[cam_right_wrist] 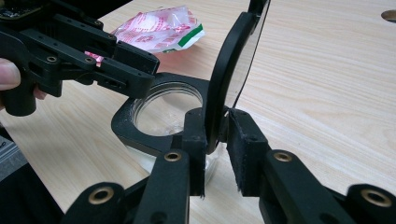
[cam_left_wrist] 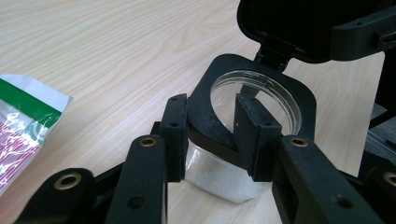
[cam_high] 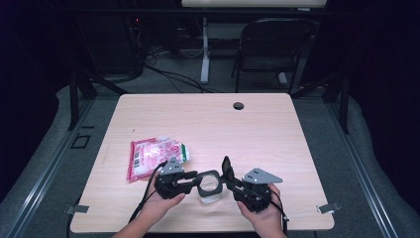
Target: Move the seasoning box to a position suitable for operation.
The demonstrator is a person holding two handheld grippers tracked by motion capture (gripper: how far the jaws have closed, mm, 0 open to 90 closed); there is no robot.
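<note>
A clear plastic jar (cam_high: 210, 191) with a black collar round its mouth stands near the front edge of the wooden table (cam_high: 277, 144), a little left of its middle, between the person's two hands. Its black flip lid (cam_high: 227, 168) is hinged at the collar's right side and stands raised, nearly upright, so the round mouth lies uncovered; in the left gripper view white contents show low in the jar (cam_left_wrist: 224, 179). The left gripper (cam_high: 194, 179), held in the left hand (cam_high: 161, 201), reaches in from the left and its pads clamp the near-left part of the collar (cam_left_wrist: 205, 116), one pad outside the rim and one inside the mouth. The right gripper (cam_high: 232, 179), held in the right hand (cam_high: 262, 215), comes from the right; in the right gripper view the raised lid (cam_right_wrist: 231, 70) stands edge-on between its two jaws, the left pad touching it and the right pad very close beside it, though whether that pad presses I cannot tell. To the left and farther back, well apart from the jar, a red, white and green plastic packet (cam_high: 153, 154) lies flat on the table.
</note>
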